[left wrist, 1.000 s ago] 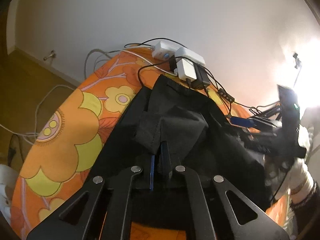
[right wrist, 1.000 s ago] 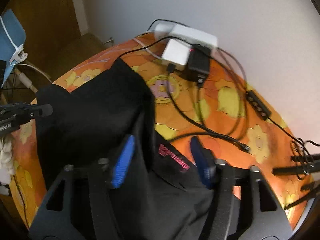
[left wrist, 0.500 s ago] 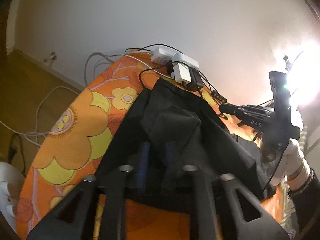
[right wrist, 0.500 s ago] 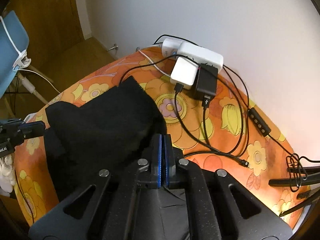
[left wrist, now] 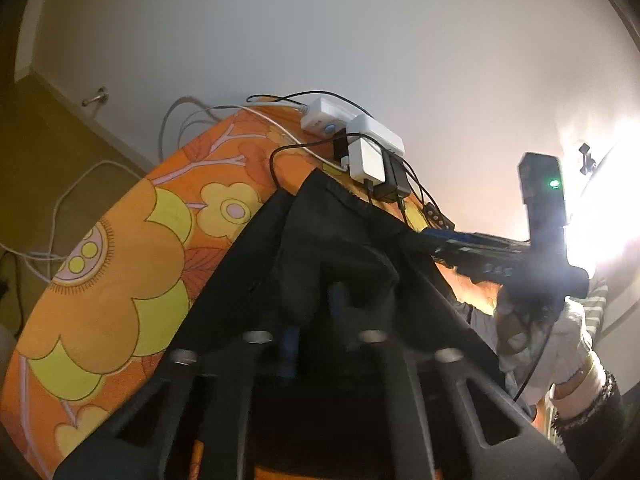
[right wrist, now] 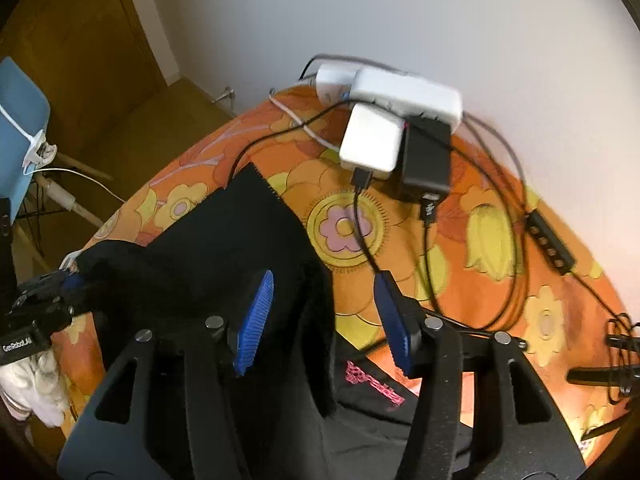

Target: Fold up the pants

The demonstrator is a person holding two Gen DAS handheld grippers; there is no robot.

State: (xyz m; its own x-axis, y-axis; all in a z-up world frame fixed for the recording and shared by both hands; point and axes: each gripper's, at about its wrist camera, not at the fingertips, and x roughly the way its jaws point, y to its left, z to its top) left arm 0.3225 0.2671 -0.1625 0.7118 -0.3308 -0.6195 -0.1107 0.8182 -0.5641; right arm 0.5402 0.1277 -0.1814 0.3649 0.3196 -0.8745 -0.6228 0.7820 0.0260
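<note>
Left tongs (left wrist: 320,312) blurred among pants (left wrist: 344,232)

a home room: flowered tablecloth (right wrist: 500,240), wooden floor (right wrist: 132,120), white power strip (right wrist: 404,92).

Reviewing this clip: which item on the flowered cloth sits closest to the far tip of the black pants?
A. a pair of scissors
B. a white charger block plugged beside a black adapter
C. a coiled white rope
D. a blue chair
B. In the right wrist view the white charger block and black adapter lie just beyond the black pants on the flowered cloth.
</note>
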